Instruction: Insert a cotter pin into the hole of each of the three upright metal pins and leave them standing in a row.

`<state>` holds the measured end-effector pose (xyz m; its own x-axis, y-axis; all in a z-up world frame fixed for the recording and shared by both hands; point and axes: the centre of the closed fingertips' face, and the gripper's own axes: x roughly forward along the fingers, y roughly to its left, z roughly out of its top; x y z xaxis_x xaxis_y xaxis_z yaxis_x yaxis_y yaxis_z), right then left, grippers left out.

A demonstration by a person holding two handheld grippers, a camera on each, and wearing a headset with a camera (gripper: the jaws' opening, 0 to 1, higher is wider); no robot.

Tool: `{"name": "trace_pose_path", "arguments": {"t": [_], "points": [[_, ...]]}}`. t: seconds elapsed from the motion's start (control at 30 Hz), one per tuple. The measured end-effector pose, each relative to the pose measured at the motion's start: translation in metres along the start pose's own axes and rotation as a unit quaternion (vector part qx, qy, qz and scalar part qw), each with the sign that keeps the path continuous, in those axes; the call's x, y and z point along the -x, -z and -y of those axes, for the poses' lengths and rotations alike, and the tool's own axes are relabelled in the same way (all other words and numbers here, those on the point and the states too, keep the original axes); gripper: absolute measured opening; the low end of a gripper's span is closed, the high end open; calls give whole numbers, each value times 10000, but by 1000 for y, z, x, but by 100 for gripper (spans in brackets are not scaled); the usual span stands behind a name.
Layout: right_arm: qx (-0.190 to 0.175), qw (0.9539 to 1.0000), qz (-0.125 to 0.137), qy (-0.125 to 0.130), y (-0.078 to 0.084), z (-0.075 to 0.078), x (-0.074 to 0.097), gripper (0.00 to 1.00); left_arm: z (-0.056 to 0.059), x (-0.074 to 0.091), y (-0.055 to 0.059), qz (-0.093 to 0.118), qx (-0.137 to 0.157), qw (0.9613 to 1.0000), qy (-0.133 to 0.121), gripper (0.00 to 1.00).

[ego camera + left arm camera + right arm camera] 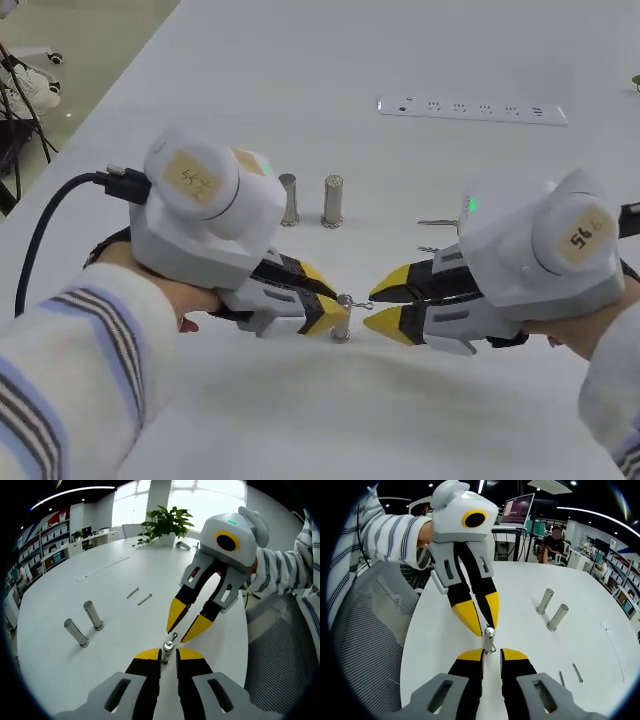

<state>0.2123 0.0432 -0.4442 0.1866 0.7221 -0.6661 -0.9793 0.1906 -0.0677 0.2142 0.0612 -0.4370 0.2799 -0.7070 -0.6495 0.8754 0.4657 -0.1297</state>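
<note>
Head view: your left gripper (333, 315) is clamped on the near metal pin (343, 328) and holds it upright on the white table (300, 420). The cotter pin (357, 303) juts from the pin's right side toward your right gripper (370, 306).
Right gripper: the jaws are parted a little, with the tips just beside the cotter pin's loop. As far as I can see, nothing is pinched between them.
Left gripper view: the loop sits close under the other gripper's yellow tips. I cannot tell whether the legs are fully through the hole.
Step in hand: seating this cotter pin, I judge.
How to do it well: hold the left grip firm so the hole faces right. Close on the loop alone, then push straight along the hole's line without twisting.
Risk: a sideways shove could tip the pin or bend the cotter pin's legs.
Far pins: the left far pin (289, 198) and right far pin (332, 200) stand upright side by side and look bare from here.
Spare cotter pins (437, 222): these lie flat to the right of the far pins, well apart from your work.
</note>
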Motion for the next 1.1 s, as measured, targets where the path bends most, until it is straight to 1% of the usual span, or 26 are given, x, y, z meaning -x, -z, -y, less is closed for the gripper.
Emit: {"name": "trace_pose_path", "arguments": {"t": [0.1, 0.2, 0.27, 0.43, 0.73, 0.9, 1.1], "points": [[-8, 10000, 8, -2, 0, 0, 0, 4, 0, 1, 0, -5, -30, 10000, 3, 7], [-40, 10000, 67, 7, -3, -1, -1, 3, 0, 1, 1, -26, -43, 10000, -4, 7], [-27, 10000, 86, 19, -3, 0, -1, 0, 1, 1, 2, -46, -59, 10000, -6, 7], [-8, 10000, 99, -3, -4, -1, -2, 0, 1, 0, 1, -40, -89, 10000, -6, 7], [95, 9998, 138, -80, -6, -1, -3, 0, 0, -1, 1, -95, -193, 9998, -3, 7], [148, 9997, 170, -138, -9, 0, -6, 0, 0, -2, 0, -109, -267, 9996, 24, 6], [236, 9992, 230, -229, -13, -2, -11, 0, 0, -3, -1, -135, -252, 9996, 20, 6]]}}
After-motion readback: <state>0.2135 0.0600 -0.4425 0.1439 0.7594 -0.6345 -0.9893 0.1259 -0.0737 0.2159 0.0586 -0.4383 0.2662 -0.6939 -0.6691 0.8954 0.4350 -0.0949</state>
